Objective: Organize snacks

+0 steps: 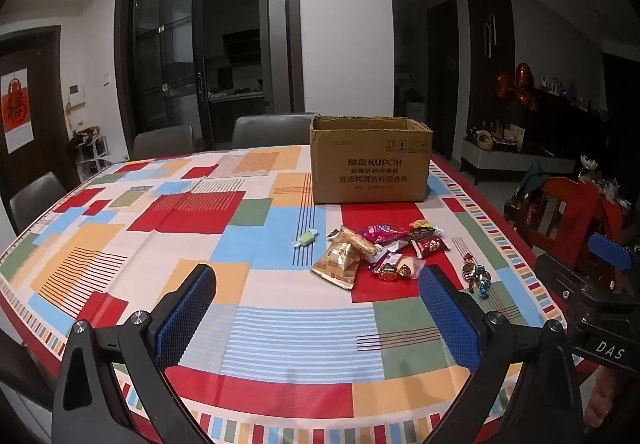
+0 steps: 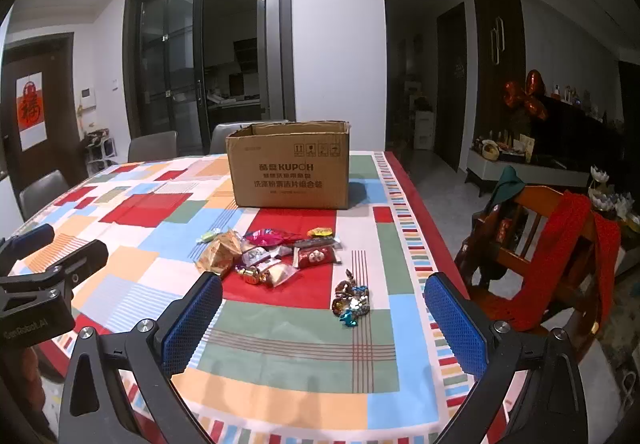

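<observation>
White walls (image 1: pixel 344 24) and ceiling, dimly lit. At 12 o'clock, dark-framed sliding glass doors (image 1: pixel 208 56) onto an unlit kitchen with a tall refrigerator (image 1: pixel 274 44). At 9 o'clock, a dark door carrying a red-and-white character poster (image 1: pixel 16 110). Grey chairs (image 1: pixel 272 128) ranged behind the bench (image 1: pixel 240 276) under a patchwork cloth of red, blue, orange and green. At 3 o'clock, a wooden chair (image 2: pixel 532 240) draped with a red scarf (image 2: pixel 576 256); beyond, red foil balloons (image 2: pixel 526 94) above a cluttered sideboard (image 2: pixel 524 168). Pale floor (image 2: pixel 440 196).
</observation>
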Available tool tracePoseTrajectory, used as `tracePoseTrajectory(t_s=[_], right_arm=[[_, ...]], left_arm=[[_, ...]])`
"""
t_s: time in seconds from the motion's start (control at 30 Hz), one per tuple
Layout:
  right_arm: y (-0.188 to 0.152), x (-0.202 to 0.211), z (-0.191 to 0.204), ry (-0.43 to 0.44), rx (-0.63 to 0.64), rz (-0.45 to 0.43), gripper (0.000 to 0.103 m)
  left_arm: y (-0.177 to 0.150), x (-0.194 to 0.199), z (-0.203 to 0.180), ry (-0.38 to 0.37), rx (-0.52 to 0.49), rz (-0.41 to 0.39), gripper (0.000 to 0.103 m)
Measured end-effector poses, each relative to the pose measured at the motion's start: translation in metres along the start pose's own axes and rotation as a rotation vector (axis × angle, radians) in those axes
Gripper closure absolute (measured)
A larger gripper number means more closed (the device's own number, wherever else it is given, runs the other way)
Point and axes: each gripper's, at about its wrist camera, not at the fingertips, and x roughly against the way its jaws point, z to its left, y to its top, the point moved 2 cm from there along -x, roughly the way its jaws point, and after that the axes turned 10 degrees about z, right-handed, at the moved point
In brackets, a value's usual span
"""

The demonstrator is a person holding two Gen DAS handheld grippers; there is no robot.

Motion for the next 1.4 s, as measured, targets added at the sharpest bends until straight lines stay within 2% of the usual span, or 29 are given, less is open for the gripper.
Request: tracePoseTrajectory(t_s=[1.4], right_arm=[[0.0019,0.0012,0.0013,0.007,-0.003,-0.002,0.001]], left_arm=[[-0.0005,-0.0004,0.0009,-0.002,0.000,0.000,0.000]])
